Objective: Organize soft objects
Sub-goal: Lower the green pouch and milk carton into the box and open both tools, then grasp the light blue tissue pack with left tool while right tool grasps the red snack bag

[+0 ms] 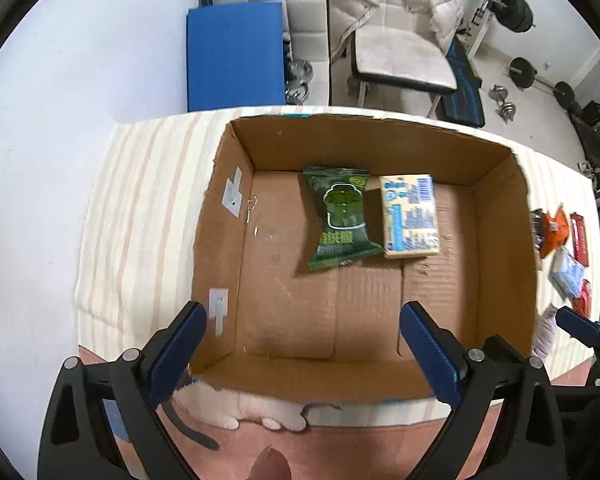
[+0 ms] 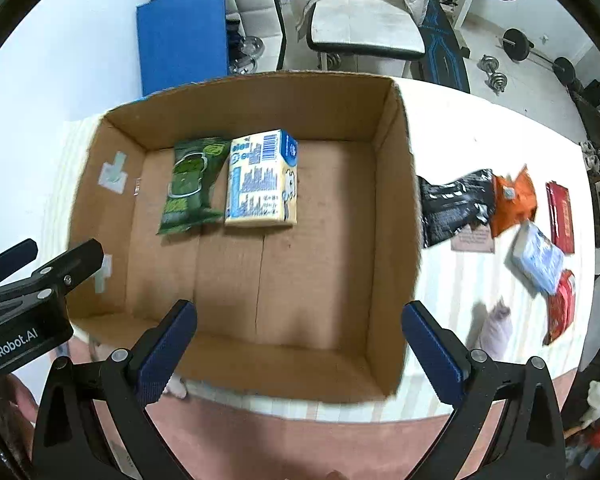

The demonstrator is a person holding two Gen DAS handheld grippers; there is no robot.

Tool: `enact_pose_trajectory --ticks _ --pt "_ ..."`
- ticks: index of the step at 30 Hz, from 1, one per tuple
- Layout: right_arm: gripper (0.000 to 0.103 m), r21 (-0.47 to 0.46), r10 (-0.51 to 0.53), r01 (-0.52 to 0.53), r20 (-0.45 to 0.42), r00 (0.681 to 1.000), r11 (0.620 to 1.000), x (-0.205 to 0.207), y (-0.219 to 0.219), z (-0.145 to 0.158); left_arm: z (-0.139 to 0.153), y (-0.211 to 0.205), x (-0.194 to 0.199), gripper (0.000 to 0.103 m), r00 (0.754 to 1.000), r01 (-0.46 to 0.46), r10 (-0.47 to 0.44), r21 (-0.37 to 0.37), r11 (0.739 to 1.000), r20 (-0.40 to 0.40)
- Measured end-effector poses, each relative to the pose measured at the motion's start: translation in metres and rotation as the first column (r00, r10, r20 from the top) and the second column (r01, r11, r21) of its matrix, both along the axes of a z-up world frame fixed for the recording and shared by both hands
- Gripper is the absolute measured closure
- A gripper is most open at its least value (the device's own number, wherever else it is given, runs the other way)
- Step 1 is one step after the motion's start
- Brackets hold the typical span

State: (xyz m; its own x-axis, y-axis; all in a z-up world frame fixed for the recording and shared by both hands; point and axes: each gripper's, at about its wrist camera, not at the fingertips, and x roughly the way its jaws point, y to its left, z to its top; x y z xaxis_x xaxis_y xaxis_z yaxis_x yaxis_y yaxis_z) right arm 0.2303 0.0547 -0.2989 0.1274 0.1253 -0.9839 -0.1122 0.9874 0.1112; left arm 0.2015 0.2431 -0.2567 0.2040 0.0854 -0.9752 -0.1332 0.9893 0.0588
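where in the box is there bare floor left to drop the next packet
Inside the cardboard box, the whole near half is bare, from the green packet and yellow carton forward to the near wall. The strips along the left and right walls are free too. Only the far middle is taken. The pile of packets right of the box is crowded.

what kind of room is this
Probably a spare room at home used as a gym: a barbell with black plates and chrome dumbbells lie on the floor behind a white chair. The cardboard box sits on a table with a striped cloth.
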Motion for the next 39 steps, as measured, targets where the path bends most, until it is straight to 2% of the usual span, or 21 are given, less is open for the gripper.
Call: enact_pose_trajectory --ticks 4,10,12,17,20,23,26,27,29,31,37,39 --pt "0.0 0.021 0.012 -0.012 0.034 0.999 1.0 -0.018 -0.004 0.017 0.017 -0.013 -0.012 0.004 1.0 0.008 -0.008 -0.006 1.0 0.021" --pt "0.0 0.126 -0.007 0.002 0.036 0.999 0.992 -0.035 -0.018 0.038 0.046 -0.027 -0.024 0.004 0.997 -0.007 0.006 0.013 1.0 0.083" --pt "0.0 0.163 -0.026 0.017 0.05 0.998 0.986 -0.037 -0.032 0.046 0.059 -0.038 -0.023 0.0 0.993 0.0 -0.004 0.032 0.999 0.117" --pt "0.0 0.237 -0.074 0.05 0.093 0.993 0.97 -0.034 -0.082 0.065 0.079 -0.095 -0.008 0.0 0.981 0.104 -0.107 0.029 0.994 0.161" --pt "0.0 0.19 -0.099 0.074 0.125 0.987 0.979 -0.03 -0.131 0.074 0.076 -0.146 0.01 0.0 0.971 0.193 -0.198 0.051 0.98 0.132" --pt "0.0 0.09 -0.138 0.129 0.103 0.985 0.988 -0.023 -0.191 0.069 0.055 -0.203 0.03 0.0 0.961 0.265 -0.267 0.035 0.964 0.075" --pt "0.0 0.023 -0.204 0.204 0.051 0.978 0.979 -0.017 -0.258 0.049 0.014 -0.257 0.046 0.0 0.954 0.298 -0.3 -0.062 0.953 -0.025" --pt "0.0 -0.003 -0.216 0.217 0.032 0.976 0.976 -0.016 -0.281 0.04 -0.004 -0.277 0.051 0.0 0.948 0.298 -0.307 -0.108 0.949 -0.079" --pt "0.0 -0.074 -0.226 0.225 -0.014 0.974 0.972 -0.014 -0.323 0.014 -0.037 -0.307 0.059 0.0 0.937 0.265 -0.303 -0.213 0.941 -0.176" --pt "0.0 -0.111 -0.227 0.219 -0.066 0.972 0.969 -0.012 -0.357 -0.012 -0.073 -0.336 0.067 0.0 0.927 0.187 -0.266 -0.291 0.938 -0.263" --pt "0.0 -0.115 -0.247 0.226 -0.215 0.945 0.967 -0.007 -0.423 -0.106 -0.133 -0.402 0.09 0.0 0.899 0.015 -0.177 -0.377 0.926 -0.399" --pt "0.002 -0.086 -0.255 0.241 -0.243 0.936 0.967 -0.005 -0.433 -0.128 -0.148 -0.416 0.101 0.0 0.889 -0.036 -0.14 -0.371 0.928 -0.436"
